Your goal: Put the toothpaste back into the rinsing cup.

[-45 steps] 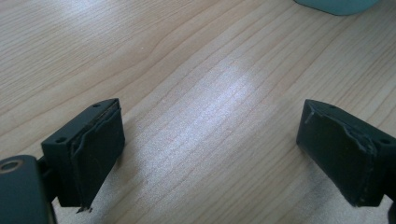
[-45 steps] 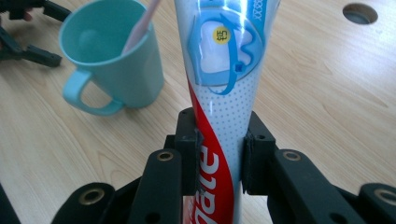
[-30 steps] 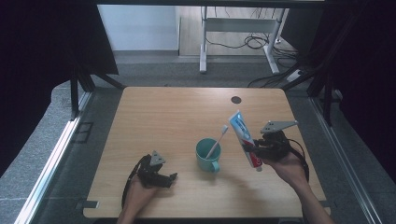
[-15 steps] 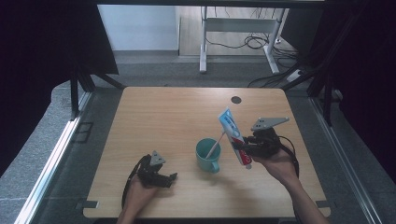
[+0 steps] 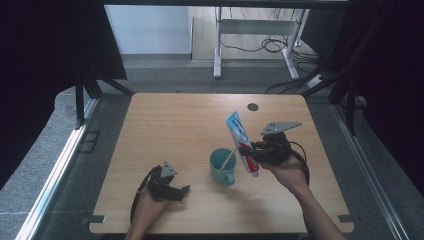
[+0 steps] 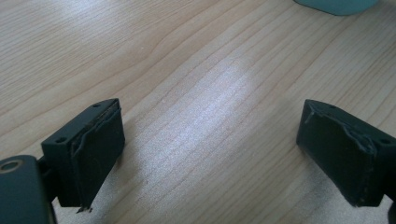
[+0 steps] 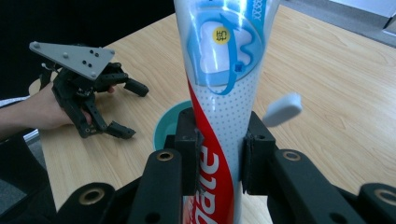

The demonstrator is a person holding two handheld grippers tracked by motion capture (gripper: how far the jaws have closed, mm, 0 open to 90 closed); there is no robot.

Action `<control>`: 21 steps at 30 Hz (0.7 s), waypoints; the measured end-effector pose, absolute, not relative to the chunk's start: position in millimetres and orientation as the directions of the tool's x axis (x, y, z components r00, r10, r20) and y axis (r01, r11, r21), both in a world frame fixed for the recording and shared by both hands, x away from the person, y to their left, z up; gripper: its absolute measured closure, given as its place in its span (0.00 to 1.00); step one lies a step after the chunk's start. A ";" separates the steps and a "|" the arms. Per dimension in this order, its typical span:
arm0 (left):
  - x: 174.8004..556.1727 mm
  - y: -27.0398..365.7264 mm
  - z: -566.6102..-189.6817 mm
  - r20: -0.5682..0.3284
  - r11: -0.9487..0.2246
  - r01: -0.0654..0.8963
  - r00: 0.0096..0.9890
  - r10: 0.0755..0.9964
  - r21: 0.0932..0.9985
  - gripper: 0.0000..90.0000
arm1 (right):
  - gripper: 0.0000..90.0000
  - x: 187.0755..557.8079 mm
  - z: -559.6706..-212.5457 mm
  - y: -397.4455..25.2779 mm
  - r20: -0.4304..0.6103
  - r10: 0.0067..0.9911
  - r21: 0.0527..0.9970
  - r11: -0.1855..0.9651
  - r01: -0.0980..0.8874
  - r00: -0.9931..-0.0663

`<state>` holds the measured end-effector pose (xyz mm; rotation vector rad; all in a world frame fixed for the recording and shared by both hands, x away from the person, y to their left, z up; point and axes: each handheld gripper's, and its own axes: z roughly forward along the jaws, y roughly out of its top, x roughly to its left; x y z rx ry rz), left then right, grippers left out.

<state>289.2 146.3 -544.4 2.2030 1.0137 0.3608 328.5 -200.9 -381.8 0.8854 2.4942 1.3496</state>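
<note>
Toothpaste tube (image 5: 242,141) aloft, not yet in cup (image 5: 222,166).
Right claw (image 5: 256,150) clamps it; left claw (image 5: 181,192) rests released on table (image 5: 175,120).

- High view: above the near edge, facing forward and down on the whole table (image 5: 165,125)
- Left gripper view: low, close over the wood, cup (image 6: 336,4) at its top
- Right gripper view: close, faces left; shares the cup (image 7: 166,128)

A light wooden table (image 5: 175,125) stands on grey floor (image 5: 45,170). Dark curtains (image 5: 45,45) hang at both sides. Beyond it, a white desk frame (image 5: 260,30) stands over loose cables (image 5: 272,45).
</note>
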 end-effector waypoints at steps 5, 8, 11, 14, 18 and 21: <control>289.2 146.3 -544.3 -0.028 -0.469 0.564 0.659 0.752 0.679 0.09 | 0.80 331.4 -380.5 -192.9 0.126 0.565 0.814 0.411 0.411 -0.815; 289.2 146.3 -544.4 -0.029 -0.469 0.564 0.659 0.752 0.679 0.08 | 0.80 333.2 -379.8 -186.8 0.122 0.560 0.818 0.410 0.402 -0.819; 289.2 146.3 -544.4 -0.028 -0.469 0.564 0.659 0.752 0.679 0.09 | 0.80 334.4 -378.9 -181.2 0.120 0.556 0.823 0.407 0.396 -0.823; 289.2 146.4 -544.4 -0.028 -0.469 0.564 0.659 0.751 0.679 0.09 | 0.80 335.7 -377.9 -175.4 0.118 0.551 0.827 0.406 0.388 -0.826; 289.2 146.4 -544.4 -0.029 -0.469 0.564 0.659 0.751 0.679 0.09 | 0.80 337.6 -376.7 -168.6 0.111 0.546 0.831 0.408 0.379 -0.831; 289.2 146.4 -544.4 -0.028 -0.469 0.564 0.659 0.752 0.679 0.09 | 0.80 339.3 -376.3 -163.8 0.111 0.543 0.834 0.405 0.375 -0.833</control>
